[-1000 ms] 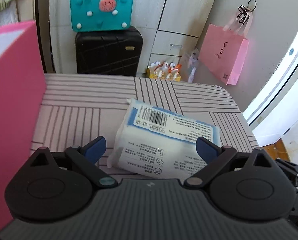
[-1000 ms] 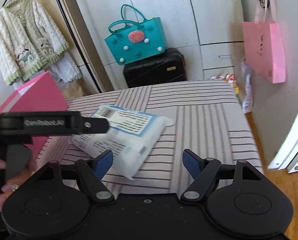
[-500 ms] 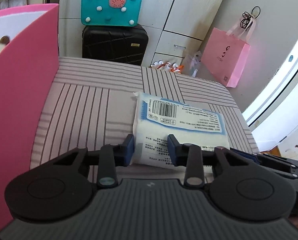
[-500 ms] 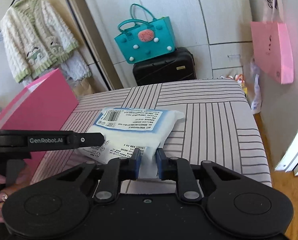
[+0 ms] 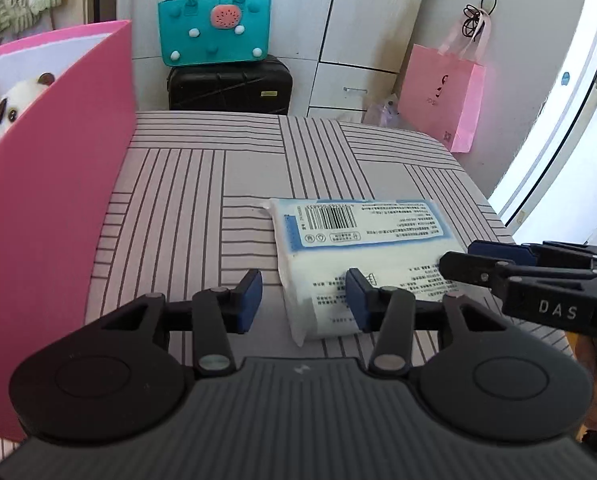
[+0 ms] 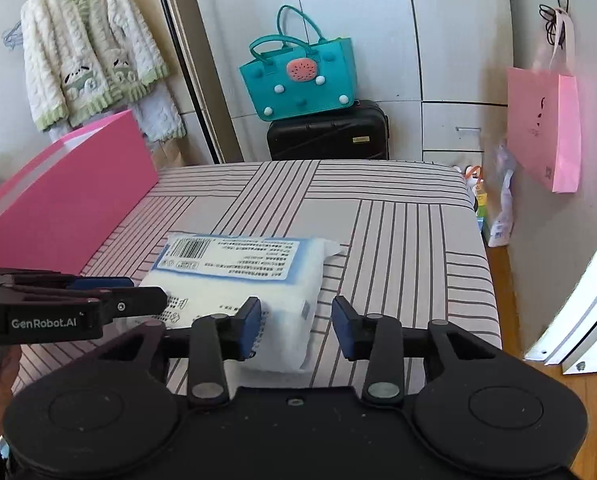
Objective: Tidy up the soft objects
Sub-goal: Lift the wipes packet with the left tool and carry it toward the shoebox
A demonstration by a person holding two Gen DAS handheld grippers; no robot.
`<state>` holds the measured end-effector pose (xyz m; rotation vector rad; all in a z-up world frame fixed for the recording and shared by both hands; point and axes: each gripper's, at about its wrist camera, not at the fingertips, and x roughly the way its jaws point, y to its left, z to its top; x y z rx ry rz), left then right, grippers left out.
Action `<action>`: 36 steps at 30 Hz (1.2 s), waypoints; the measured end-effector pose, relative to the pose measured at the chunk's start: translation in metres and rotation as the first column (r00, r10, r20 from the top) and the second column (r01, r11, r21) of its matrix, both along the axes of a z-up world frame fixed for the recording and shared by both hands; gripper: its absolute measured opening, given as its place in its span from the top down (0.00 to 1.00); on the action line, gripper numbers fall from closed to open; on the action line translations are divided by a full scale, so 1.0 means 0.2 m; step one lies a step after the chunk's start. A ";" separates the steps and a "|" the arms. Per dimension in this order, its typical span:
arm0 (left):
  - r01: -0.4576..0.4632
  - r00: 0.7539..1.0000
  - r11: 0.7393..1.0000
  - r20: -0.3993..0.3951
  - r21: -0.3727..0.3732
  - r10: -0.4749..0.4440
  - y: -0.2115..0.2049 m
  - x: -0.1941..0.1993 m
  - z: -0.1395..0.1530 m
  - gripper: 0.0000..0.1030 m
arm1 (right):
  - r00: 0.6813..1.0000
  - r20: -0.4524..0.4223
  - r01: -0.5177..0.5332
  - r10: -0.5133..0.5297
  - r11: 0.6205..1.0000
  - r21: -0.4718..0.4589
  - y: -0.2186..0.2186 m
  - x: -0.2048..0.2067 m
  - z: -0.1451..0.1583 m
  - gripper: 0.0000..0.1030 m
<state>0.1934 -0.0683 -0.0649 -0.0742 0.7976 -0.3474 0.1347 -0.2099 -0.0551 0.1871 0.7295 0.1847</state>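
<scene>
A: With both claws opening, gripping anything?
B: No. Left claw straddling the pack's near left corner, right claw its right corner; pads parted, pack flat on the table.
A: Next?
B: Probably regrip, then lift leftward into the pink box. Clear table between; right edge close.

tissue pack on bed, box left

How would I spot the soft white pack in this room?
Find the striped table beside the tall pink box. The white pack lies flat on it, the only loose item there, marked by a blue-bordered label with a barcode.
</scene>
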 end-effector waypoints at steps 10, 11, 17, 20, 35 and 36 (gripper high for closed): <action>0.046 0.999 0.998 0.002 -0.049 -0.046 -0.01 0.06 -0.02 0.59 | 1.000 0.002 0.000 0.000 0.990 0.142 0.00 0.01 -0.08 0.55; 0.046 0.999 0.997 0.007 -0.063 -0.045 -0.02 0.05 -0.03 0.60 | 1.000 0.001 0.002 -0.003 0.989 0.146 0.00 0.01 -0.08 0.55; 0.036 0.998 0.997 0.047 -0.065 -0.033 -0.02 0.02 -0.05 0.61 | 1.000 0.003 0.014 -0.015 0.988 0.154 0.00 0.03 -0.08 0.58; 0.047 0.996 0.998 0.072 -0.046 -0.044 -0.03 0.00 -0.04 0.60 | 1.000 0.000 -0.003 0.004 0.989 0.151 0.02 0.02 -0.06 0.58; 0.143 0.979 0.989 0.154 -0.049 -0.134 0.08 -0.27 0.15 0.60 | 0.997 -0.008 -0.080 0.081 0.989 0.126 0.15 -0.19 0.13 0.55; 0.145 0.979 0.988 0.150 -0.052 -0.136 0.09 -0.27 0.16 0.60 | 0.996 -0.004 -0.084 0.085 0.990 0.116 0.16 -0.20 0.15 0.55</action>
